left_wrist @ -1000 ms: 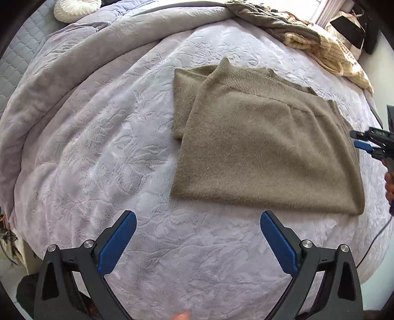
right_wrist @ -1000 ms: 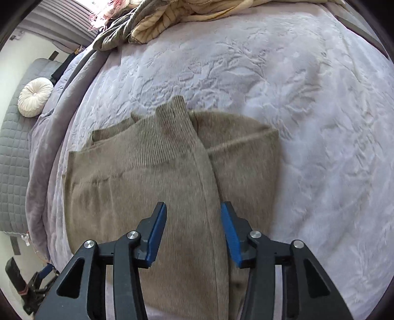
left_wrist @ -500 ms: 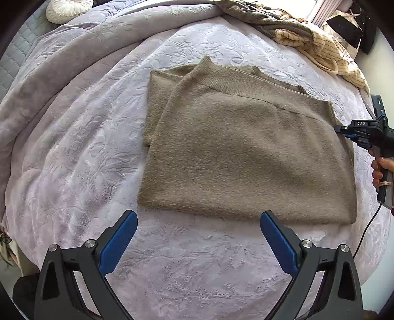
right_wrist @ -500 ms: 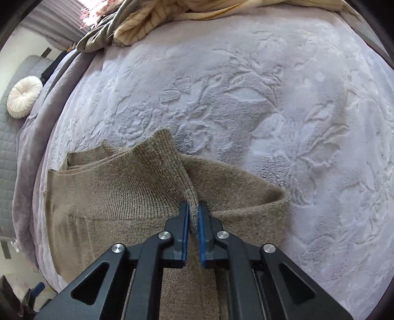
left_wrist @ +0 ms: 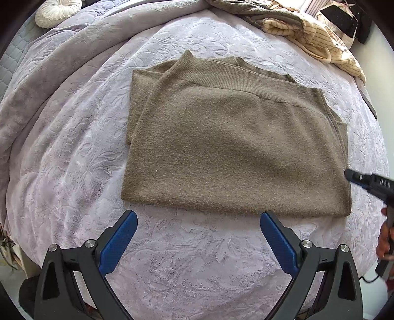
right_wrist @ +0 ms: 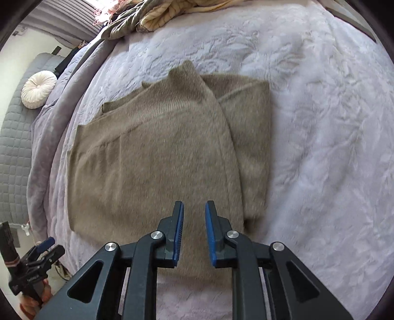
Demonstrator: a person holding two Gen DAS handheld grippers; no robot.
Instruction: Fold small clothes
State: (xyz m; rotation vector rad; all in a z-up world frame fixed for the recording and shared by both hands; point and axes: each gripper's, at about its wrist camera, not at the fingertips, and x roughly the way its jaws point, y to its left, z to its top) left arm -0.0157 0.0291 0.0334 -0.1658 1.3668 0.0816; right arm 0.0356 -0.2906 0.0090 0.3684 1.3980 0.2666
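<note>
A brown knit sweater (left_wrist: 234, 147) lies folded flat on the lilac bedspread (left_wrist: 73, 172), ribbed hem at the far side. It also shows in the right wrist view (right_wrist: 157, 157). My left gripper (left_wrist: 198, 236) is wide open and empty, just short of the sweater's near edge. My right gripper (right_wrist: 194, 230) is slightly open and empty, hovering above the sweater's near edge; it shows in the left wrist view (left_wrist: 354, 177) by the sweater's right edge. My left gripper shows at the bottom left of the right wrist view (right_wrist: 46, 246).
A heap of other clothes (left_wrist: 307, 29) lies at the far right of the bed. A round white cushion (left_wrist: 57, 11) sits at the far left on a grey quilted surface (right_wrist: 14, 147). A folded-back blanket ridge (left_wrist: 49, 61) runs along the left.
My right gripper was shut on the sweater's ribbed hem half a second ago; it has let go, opened slightly and pulled back. The left gripper has shifted a little, staying open.
</note>
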